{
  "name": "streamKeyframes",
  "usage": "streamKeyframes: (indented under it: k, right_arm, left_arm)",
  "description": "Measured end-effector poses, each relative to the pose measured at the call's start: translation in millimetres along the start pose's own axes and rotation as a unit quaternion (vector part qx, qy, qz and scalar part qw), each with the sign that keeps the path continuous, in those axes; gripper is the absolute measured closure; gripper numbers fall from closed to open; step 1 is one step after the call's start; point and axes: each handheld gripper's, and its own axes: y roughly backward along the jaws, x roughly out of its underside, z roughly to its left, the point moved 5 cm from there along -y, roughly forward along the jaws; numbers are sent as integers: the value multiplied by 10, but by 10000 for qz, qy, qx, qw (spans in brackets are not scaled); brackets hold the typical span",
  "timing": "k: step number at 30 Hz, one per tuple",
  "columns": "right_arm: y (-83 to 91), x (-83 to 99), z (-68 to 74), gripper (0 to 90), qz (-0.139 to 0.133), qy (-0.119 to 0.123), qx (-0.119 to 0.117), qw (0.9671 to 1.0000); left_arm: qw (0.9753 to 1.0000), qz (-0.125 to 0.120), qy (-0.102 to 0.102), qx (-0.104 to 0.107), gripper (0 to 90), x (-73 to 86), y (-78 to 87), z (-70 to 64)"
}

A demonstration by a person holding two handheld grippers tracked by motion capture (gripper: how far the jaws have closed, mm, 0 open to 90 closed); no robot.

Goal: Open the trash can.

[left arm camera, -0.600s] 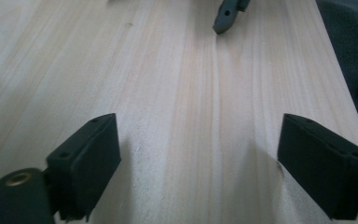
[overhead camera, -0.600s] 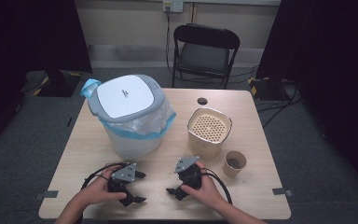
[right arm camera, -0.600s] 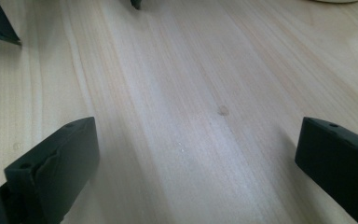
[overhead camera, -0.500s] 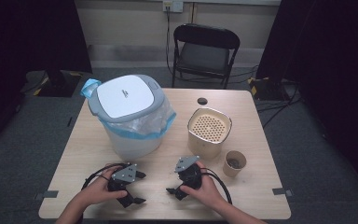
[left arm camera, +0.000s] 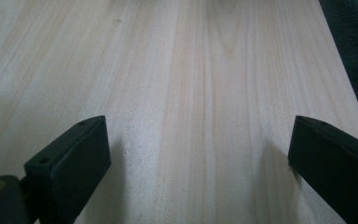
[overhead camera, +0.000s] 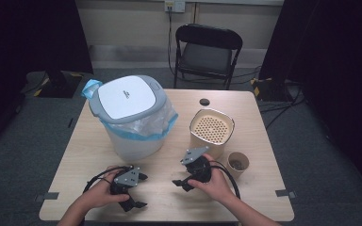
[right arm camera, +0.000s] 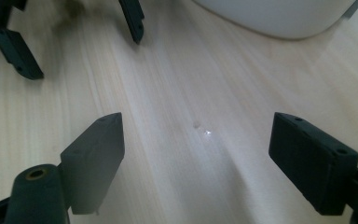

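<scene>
Item: my left gripper (overhead camera: 139, 190); held low over the near left part of the table (overhead camera: 169, 207), in my left hand (overhead camera: 99, 195); jaws spread wide with nothing between them; in the left gripper view (left arm camera: 200, 154) bare pale wood lay in the gap, with the table's edge and dark floor at the right of that view.

Item: my right gripper (overhead camera: 180, 184); held in my right hand (overhead camera: 214, 183), just beside the left gripper and pointing toward it; jaws likewise parted and holding nothing; in the right gripper view (right arm camera: 196, 144) they stood apart over bare wood, with the left gripper's black jaws at the top left and the white bin's base (right arm camera: 279, 18) at the top.

Item: white bin (overhead camera: 131, 115); stood on the far left half of the table, behind the left gripper; grey-rimmed lid shut, a clear and blue bag caught under its rim.

Item: cream pot (overhead camera: 211, 131); stood upright right of the bin, just behind the right gripper; its top pierced with small holes.

Item: small paper cup (overhead camera: 238, 163); stood right of the right gripper, near the pot; dark matter inside, too small to tell what.

Item: black folding chair (overhead camera: 207, 54); stood beyond the far edge of the table.
</scene>
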Motion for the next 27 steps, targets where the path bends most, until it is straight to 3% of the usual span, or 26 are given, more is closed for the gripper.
streamKeyframes:
  k: [4, 9, 22, 27]
  right_arm:
    - [115, -99, -18, 184, 46, 77, -25, 10000]
    - [283, -286, -82, 221, 113, 133, -246, 9995]
    - [493, -597, -156, 228, 318, 425, -399, 9978]
    - [541, -702, -177, 224, 340, 407, -432, 9977]
  left_arm:
    - [10000, -1, -9, 11, 44, -1, -2, -1]
    - [10000, -2, -6, 13, 44, -1, -2, -2]
    - [10000, 1, -10, 11, 44, -1, -2, -2]
    - [10000, -2, -6, 12, 44, -1, -3, -2]
